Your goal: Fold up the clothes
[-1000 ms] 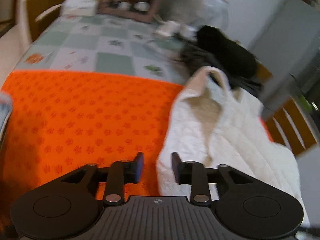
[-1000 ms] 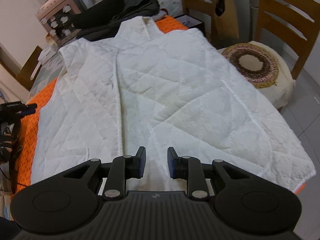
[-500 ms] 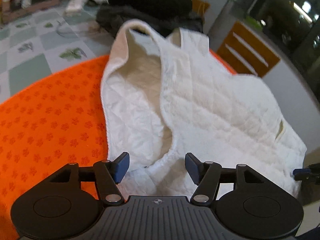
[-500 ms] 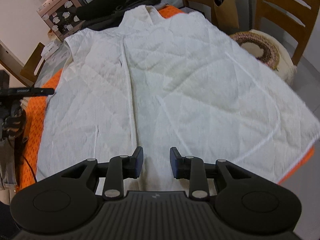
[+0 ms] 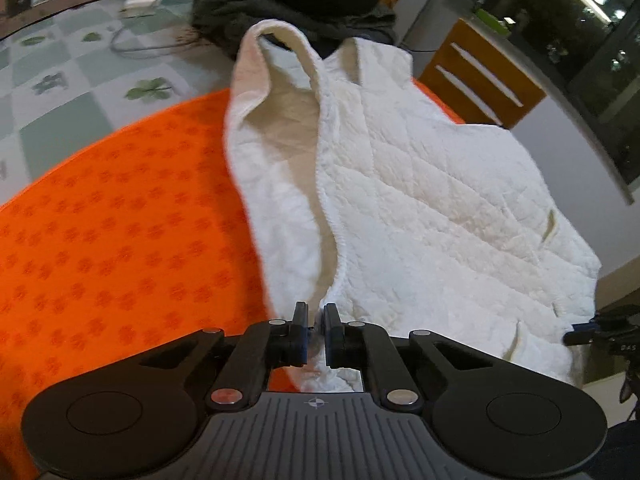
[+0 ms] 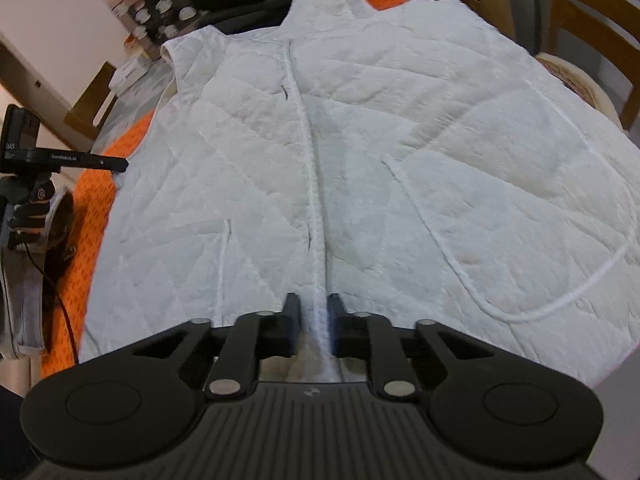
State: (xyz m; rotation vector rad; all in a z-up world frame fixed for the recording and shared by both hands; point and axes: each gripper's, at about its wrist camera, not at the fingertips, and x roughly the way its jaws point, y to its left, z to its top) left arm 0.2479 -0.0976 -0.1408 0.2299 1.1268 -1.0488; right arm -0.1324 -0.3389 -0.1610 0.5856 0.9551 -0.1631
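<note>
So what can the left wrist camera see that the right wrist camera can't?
Only the left wrist view shows the vest's open armhole with its cream lining, and the left gripper, jaws shut on the vest's edge. Only the right wrist view shows the whole front with its centre seam, a curved pocket seam and the right gripper, jaws pinching the hem. Both show the white quilted vest on the orange cloth.

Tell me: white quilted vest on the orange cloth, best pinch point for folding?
Pinch the white quilted vest at its hem, coming from the near table edge: it lies flat, and only the edges offer a lip. The left gripper already clamps the armhole seam; the right gripper straddles the centre placket.
</note>
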